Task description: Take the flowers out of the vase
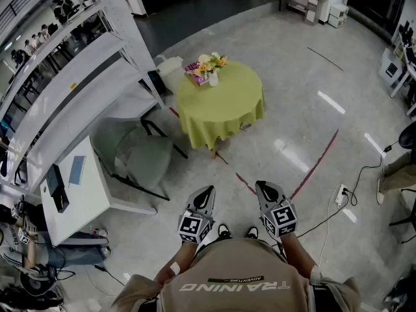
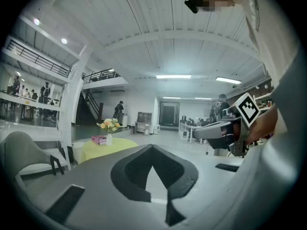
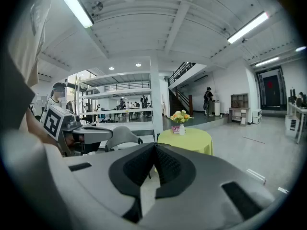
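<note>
A bunch of yellow and white flowers [image 1: 212, 62] stands in a small white vase [image 1: 213, 78] on a round table with a green cloth [image 1: 224, 106], far ahead across the floor. Both grippers are held close to my body, well short of the table. My left gripper [image 1: 207, 191] and my right gripper [image 1: 263, 186] each show their jaws meeting at the tips with nothing between them. In the left gripper view the flowers [image 2: 109, 124] sit small at the left, beyond the left gripper [image 2: 152, 147]. The right gripper view shows the flowers [image 3: 181, 115] just right of the right gripper [image 3: 154, 146].
A pink box [image 1: 195, 70] lies beside the vase. A grey chair [image 1: 140, 155], a white desk [image 1: 71, 187] and white shelving [image 1: 78, 90] stand to the left. Red tape [image 1: 318, 161] crosses the floor; a power strip with cables [image 1: 341, 194] lies at right. A person [image 1: 26, 239] sits at lower left.
</note>
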`<control>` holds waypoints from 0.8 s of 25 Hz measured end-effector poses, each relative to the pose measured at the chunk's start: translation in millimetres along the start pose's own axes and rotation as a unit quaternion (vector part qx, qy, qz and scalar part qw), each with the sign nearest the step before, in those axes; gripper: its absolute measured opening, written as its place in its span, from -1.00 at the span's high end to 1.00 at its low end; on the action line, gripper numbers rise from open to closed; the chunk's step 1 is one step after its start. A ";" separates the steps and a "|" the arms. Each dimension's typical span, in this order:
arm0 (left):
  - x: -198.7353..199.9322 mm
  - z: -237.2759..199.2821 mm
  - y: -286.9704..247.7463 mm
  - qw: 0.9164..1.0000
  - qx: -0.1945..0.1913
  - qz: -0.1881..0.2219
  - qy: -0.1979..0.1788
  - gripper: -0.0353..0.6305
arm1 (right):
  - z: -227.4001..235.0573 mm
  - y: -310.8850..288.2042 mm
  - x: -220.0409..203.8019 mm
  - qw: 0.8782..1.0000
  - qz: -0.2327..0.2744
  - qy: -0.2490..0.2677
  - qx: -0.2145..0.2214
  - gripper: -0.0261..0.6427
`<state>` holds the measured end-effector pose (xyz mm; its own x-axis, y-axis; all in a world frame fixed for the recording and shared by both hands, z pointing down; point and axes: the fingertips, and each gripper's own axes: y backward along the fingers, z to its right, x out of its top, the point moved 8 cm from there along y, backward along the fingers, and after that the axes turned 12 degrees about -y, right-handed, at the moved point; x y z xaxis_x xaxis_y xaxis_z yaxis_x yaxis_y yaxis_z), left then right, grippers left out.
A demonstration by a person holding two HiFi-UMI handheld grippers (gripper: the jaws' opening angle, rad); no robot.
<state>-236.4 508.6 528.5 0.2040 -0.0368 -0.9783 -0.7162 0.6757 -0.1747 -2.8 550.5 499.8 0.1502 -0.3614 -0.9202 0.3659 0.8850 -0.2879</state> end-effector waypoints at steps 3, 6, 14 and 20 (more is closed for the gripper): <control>0.0 -10.2 1.4 1.000 -0.006 0.001 0.002 0.89 | -6.3 -8.4 1.6 1.000 0.002 -0.001 -0.003 0.93; 2.0 -23.4 -0.5 1.000 -0.008 0.006 0.003 0.89 | -9.9 -18.9 7.4 1.000 0.009 0.002 -0.011 0.93; -12.6 -60.4 -8.1 1.000 -0.016 0.010 0.009 0.89 | -7.8 -47.8 14.8 0.999 0.017 -0.005 -0.042 0.93; -34.1 -82.3 -19.5 0.999 -0.015 -0.003 0.036 0.89 | -2.3 -62.2 10.8 0.998 0.004 -0.039 -0.058 0.93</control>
<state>-284.3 436.1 556.1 0.1599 -0.0944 -0.9826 -0.7356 0.6525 -0.1824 -26.1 492.3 507.1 0.2261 -0.3720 -0.9003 0.2561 0.9144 -0.3136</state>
